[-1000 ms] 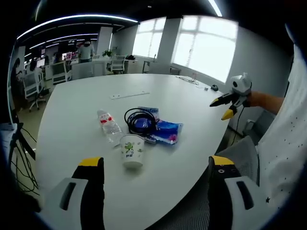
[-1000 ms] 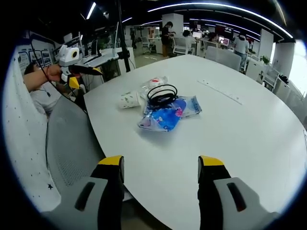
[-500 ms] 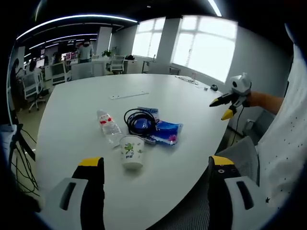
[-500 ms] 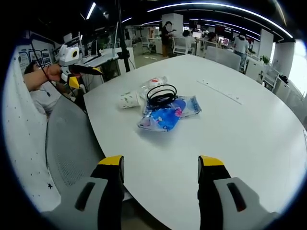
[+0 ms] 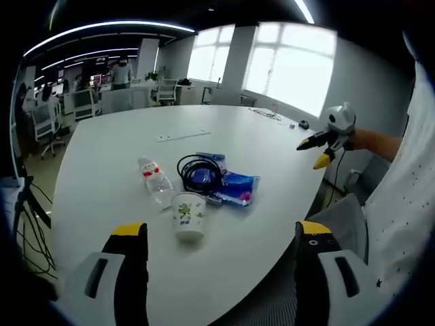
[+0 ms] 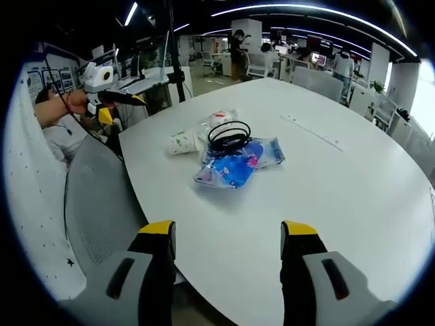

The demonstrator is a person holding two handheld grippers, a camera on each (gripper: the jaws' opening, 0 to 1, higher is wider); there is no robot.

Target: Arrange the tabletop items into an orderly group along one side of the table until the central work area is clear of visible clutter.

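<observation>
Paper cup (image 5: pixel 187 214) – green print, unreadable

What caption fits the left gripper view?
Open left gripper faces paper cup, water bottle, cable coil.

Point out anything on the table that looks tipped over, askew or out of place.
The paper cup and the water bottle both lie on their sides. A black cable coil sits loosely on top of the blue packets. All of it is heaped mid-table, not lined along an edge.

Blue packets (image 6: pixel 234 161): print too small to read, partly covered by black cable coil (image 6: pixel 228 135). Paper cup (image 5: pixel 188 214): logo illegible.
</observation>
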